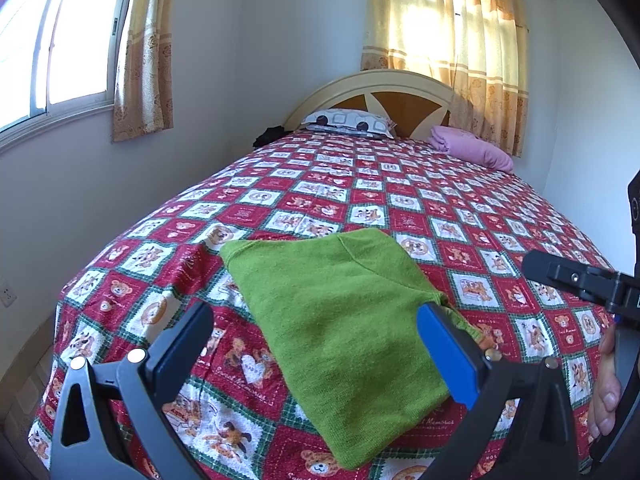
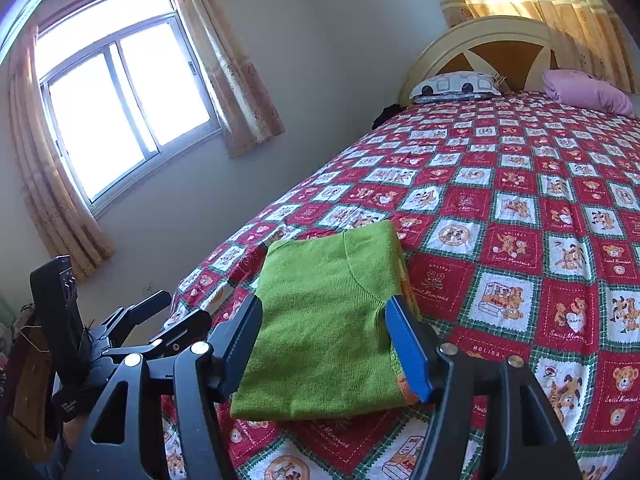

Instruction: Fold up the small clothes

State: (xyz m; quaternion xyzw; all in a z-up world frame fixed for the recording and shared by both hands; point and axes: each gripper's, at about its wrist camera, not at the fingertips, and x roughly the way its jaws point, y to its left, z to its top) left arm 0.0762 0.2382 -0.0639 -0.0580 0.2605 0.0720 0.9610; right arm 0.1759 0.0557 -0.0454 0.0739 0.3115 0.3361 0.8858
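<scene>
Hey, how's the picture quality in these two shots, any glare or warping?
Left wrist view: the window is blown out white, the sunlit curtain glares, and fisheye bows the bedspread. Right wrist view: the window is overexposed, walls curve, yet the green garment stays sharp.

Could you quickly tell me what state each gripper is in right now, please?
Left gripper: jaws open, holding nothing, above the folded green garment.
Right gripper: jaws open, holding nothing, above the same garment.

Sunlit curtained window [image 2: 120, 108], patchwork-covered bed [image 1: 400, 200], headboard [image 1: 384, 96]
</scene>
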